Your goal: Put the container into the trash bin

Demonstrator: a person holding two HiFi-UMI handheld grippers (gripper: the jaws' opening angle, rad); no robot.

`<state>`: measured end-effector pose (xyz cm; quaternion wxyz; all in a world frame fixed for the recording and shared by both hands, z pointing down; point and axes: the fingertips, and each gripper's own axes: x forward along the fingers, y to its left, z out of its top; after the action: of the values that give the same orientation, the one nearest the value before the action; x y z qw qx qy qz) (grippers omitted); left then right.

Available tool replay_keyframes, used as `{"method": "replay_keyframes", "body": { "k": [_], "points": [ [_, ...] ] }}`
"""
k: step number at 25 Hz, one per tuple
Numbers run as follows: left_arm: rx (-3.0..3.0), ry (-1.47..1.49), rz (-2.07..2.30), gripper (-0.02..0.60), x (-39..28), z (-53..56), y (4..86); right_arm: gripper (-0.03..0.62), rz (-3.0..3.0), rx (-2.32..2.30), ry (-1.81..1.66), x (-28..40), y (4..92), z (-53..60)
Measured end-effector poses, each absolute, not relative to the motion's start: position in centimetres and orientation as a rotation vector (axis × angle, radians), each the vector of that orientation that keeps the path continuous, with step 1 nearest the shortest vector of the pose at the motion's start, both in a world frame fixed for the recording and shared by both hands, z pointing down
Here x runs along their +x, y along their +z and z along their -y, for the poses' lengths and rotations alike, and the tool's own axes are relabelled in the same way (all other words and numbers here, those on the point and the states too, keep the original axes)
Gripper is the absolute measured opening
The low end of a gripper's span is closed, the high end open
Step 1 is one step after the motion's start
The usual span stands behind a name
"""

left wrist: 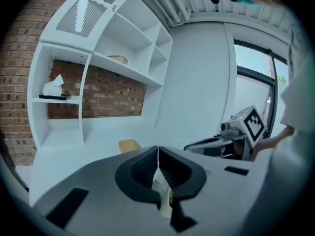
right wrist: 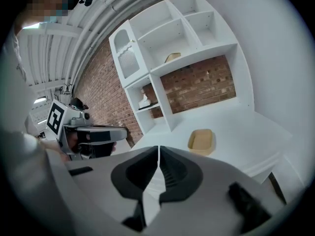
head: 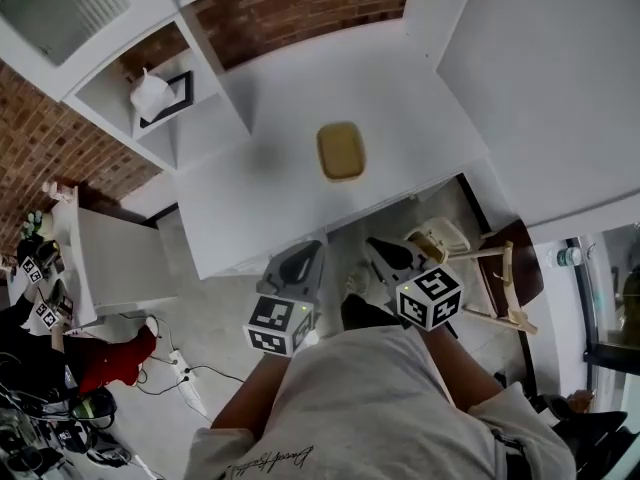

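A tan, shallow container (head: 340, 151) lies open side up on the white table (head: 270, 198), alone near its middle. In the right gripper view the container (right wrist: 201, 141) sits ahead and to the right of the jaws. The left gripper view shows only a corner of the container (left wrist: 129, 145) over the gripper body. My left gripper (head: 303, 255) and right gripper (head: 386, 254) hang side by side below the table's near edge, short of the container. Both are shut with nothing between the jaws. A pale open-topped bin (head: 438, 239) stands on the floor just right of the right gripper.
White shelves (head: 170, 98) holding a tissue box (head: 150, 93) stand at the table's left against a brick wall (head: 300, 8). A wooden chair (head: 508, 273) stands at the right by the bin. Cables and a power strip (head: 185, 378) lie on the floor at left.
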<state>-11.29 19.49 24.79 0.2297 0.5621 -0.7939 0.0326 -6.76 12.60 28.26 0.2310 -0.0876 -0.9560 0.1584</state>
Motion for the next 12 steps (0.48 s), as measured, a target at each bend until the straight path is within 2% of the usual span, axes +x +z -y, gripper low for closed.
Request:
{"method": "replay_keyframes", "body": {
  "k": [12],
  "points": [
    [1.455,0.064,2.253,0.017,-17.3,-12.7,24.2,0.031,2.64,-0.367,0.414,-13.3,27.6,-6.2]
  ]
}}
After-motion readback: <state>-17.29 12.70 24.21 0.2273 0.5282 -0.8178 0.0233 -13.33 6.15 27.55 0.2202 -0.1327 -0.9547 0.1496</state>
